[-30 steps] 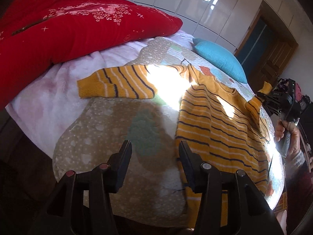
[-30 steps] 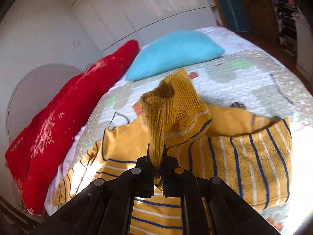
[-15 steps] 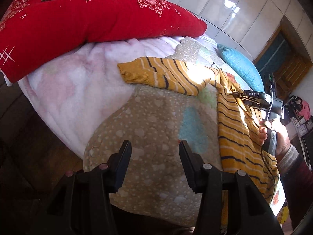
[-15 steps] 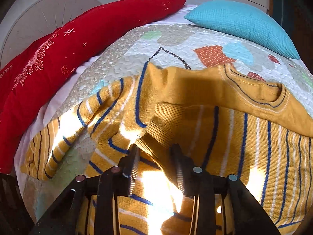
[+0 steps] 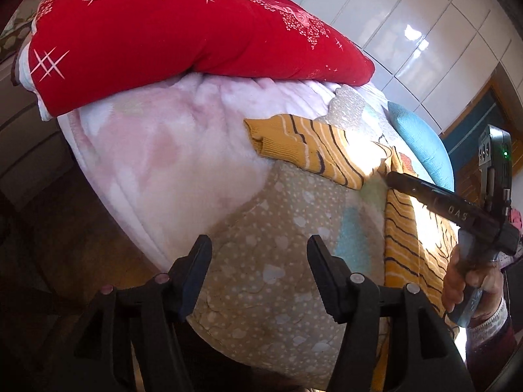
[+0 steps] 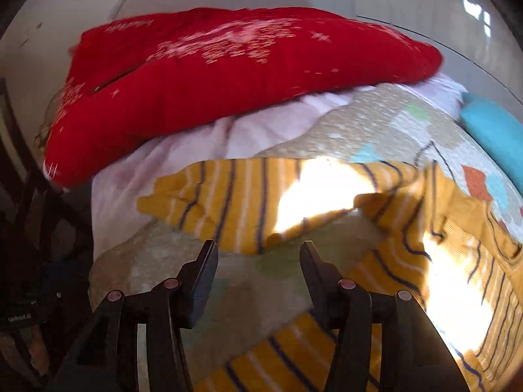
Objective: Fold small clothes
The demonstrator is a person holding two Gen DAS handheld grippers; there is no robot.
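Left claw (image 5: 258, 258): its jaws are opening and stand apart, with nothing between them. It points down at the quilt (image 5: 261, 245) near the bed's edge.
Sleeve (image 5: 304, 145): this sweater arm lies flat, stretched out toward 10 o'clock from the left claw. Its cuff rests on the pink blanket (image 5: 163, 137), just below the red pillow (image 5: 183, 29).
Sweater (image 5: 412, 238): the yellow striped body lies on the bed at about 3 o'clock from the left claw, in bright sun.
Right claw (image 5: 389, 176): seen from the left, it reaches across the sweater toward the sleeve, held by a hand (image 5: 467, 277) with the handle gripped low. From its own camera its jaws are opening, with nothing in them; the sleeve sits just past the tips at 12 o'clock.
Blue pillow (image 5: 421, 143): far back, at 2 o'clock.
What could go wrong: I think the right claw may grab the quilt along with the sleeve, since the cloth lies so flat. The picture is blurry, so it may be going fast and miss the edge. Pulling the sleeve hard could drag the sweater crooked or bunch it up.
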